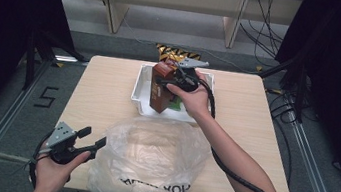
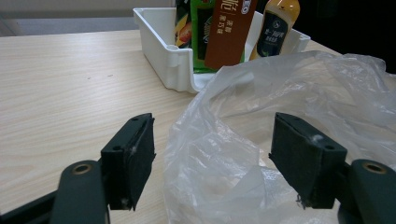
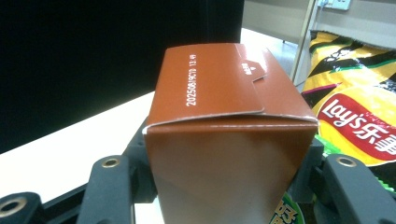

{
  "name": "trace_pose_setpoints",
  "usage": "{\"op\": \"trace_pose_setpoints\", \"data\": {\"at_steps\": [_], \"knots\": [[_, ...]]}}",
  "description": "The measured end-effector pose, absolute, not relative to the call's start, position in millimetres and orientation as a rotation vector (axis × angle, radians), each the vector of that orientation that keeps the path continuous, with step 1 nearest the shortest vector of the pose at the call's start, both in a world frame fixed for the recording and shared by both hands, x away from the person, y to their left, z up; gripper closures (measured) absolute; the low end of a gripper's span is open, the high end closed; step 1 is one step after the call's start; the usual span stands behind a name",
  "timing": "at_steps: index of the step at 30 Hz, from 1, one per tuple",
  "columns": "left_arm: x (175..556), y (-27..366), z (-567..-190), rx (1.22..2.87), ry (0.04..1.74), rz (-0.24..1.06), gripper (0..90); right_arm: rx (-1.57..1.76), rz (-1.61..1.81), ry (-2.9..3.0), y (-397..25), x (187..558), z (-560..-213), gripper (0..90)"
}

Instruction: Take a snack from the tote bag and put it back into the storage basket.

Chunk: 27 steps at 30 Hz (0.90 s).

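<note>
My right gripper is pinching the tall brown cardboard carton upright over the white plastic tray; the clear plastic bag is lying nearer me, beside my spread left gripper.

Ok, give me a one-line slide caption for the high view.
Right gripper clamps a brown carton above the white tray, while the open left gripper waits beside the clear plastic bag.

Matt brown cardboard carton, crinkly clear plastic bag, glossy foil chip packet, smooth white plastic tray, pale wood-grain table
</note>
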<state>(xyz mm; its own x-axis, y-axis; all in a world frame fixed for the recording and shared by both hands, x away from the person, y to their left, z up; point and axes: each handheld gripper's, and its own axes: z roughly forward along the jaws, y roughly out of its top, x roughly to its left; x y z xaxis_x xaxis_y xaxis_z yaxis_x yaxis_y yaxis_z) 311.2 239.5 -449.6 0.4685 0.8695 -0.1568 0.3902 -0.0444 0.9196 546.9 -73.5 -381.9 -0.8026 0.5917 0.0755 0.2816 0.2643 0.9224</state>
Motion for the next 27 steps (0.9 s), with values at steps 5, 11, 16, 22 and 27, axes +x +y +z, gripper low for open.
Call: {"op": "trace_pose_setpoints", "data": {"at_steps": [5, 11, 16, 22, 27], "knots": [[311, 240, -450, 1.645, 1.106, 0.559, 29.9, 0.81, 1.558, 2.229, -70, 549, -384, 43.2], [311, 240, -450, 1.646, 1.107, 0.557, 29.9, 0.822, 1.562, 2.249, -65, 552, -385, 43.3], [311, 241, -450, 1.646, 1.108, 0.557, 29.9, 0.805, 1.562, 2.246, -60, 556, -387, 43.3], [311, 241, -450, 1.65, 1.104, 0.558, 29.9, 0.806, 1.563, 2.249, -54, 557, -388, 43.3], [312, 241, -450, 1.641, 1.101, 0.552, 30.2, 0.81, 1.565, 2.251, -51, 558, -389, 43.3]]}}
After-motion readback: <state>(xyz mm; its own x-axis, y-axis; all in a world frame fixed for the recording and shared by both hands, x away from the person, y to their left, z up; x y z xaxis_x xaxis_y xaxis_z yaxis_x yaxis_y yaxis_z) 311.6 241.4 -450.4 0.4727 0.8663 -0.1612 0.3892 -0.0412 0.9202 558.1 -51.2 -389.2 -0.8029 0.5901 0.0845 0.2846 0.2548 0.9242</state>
